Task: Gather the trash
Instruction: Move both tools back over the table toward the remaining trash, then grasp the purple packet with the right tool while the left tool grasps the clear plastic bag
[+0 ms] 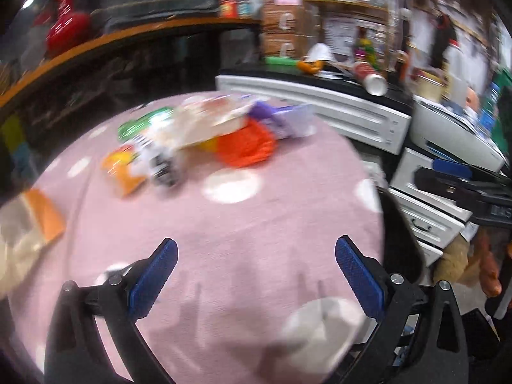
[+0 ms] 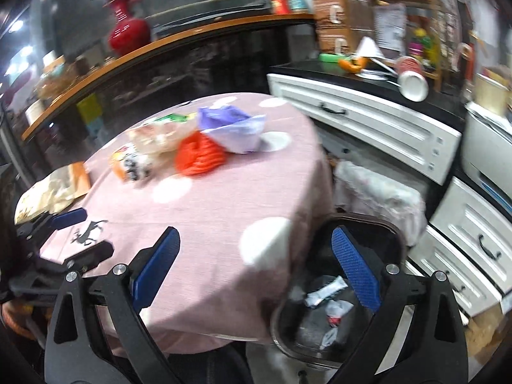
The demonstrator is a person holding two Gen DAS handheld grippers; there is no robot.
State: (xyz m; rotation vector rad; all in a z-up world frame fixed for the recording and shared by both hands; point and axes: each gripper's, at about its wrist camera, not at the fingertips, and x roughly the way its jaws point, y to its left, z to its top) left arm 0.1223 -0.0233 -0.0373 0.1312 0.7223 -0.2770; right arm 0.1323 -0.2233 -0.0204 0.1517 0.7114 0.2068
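Note:
A heap of trash lies on the far part of a round pink table (image 1: pixel 224 240) (image 2: pixel 204 211): an orange net bag (image 1: pixel 246 147) (image 2: pixel 200 155), a purple and white bag (image 1: pixel 281 118) (image 2: pixel 233 128), clear wrappers (image 1: pixel 198 124) (image 2: pixel 153 139), a green packet (image 1: pixel 140 124) and an orange snack packet (image 1: pixel 126 172) (image 2: pixel 128 163). My left gripper (image 1: pixel 256 252) is open and empty above the near table. My right gripper (image 2: pixel 256 246) is open and empty over the table's right edge. Below it stands a black bin (image 2: pixel 361 233) holding crumpled wrappers (image 2: pixel 326 294).
A paper bag (image 1: pixel 28 224) (image 2: pixel 57 185) lies at the table's left edge. White drawers (image 1: pixel 320 108) (image 2: pixel 368 118) with a black top carrying a tipped cup (image 2: pixel 411 78) stand to the right. A wooden shelf with a red vase (image 2: pixel 128 28) runs behind. The left gripper (image 2: pixel 64 224) shows at left in the right wrist view.

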